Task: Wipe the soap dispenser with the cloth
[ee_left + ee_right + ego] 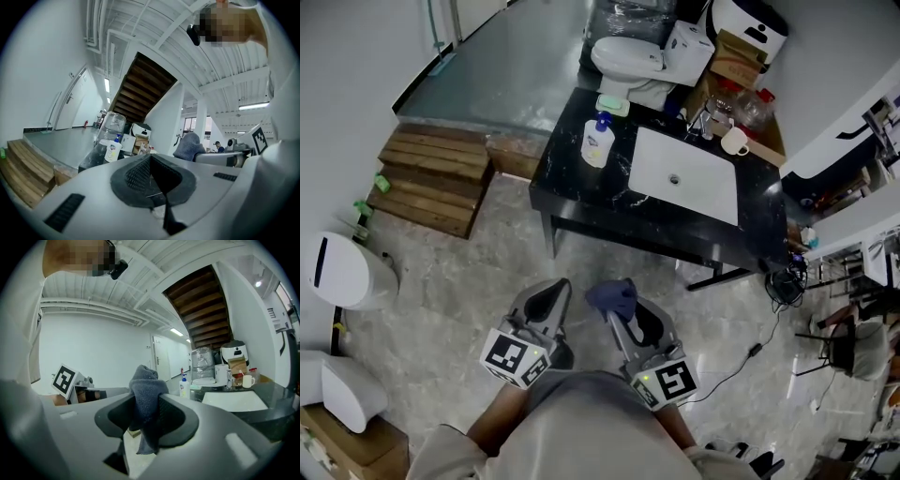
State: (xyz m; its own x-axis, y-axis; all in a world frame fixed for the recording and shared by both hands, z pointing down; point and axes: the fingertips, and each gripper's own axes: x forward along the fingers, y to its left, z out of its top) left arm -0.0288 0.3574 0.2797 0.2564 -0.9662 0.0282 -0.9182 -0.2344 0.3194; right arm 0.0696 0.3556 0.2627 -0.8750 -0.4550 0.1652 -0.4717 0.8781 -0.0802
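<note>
The words on the soap dispenser (597,142) are too small to read, and part of the cloth (144,380) is hidden inside the right hand-held gripper (146,409).

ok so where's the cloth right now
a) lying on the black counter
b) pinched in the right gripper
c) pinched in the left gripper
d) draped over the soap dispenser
b: the right gripper view shows the blue-grey cloth clamped between the jaws of the right gripper, while the left gripper has its jaws together on nothing.
</note>
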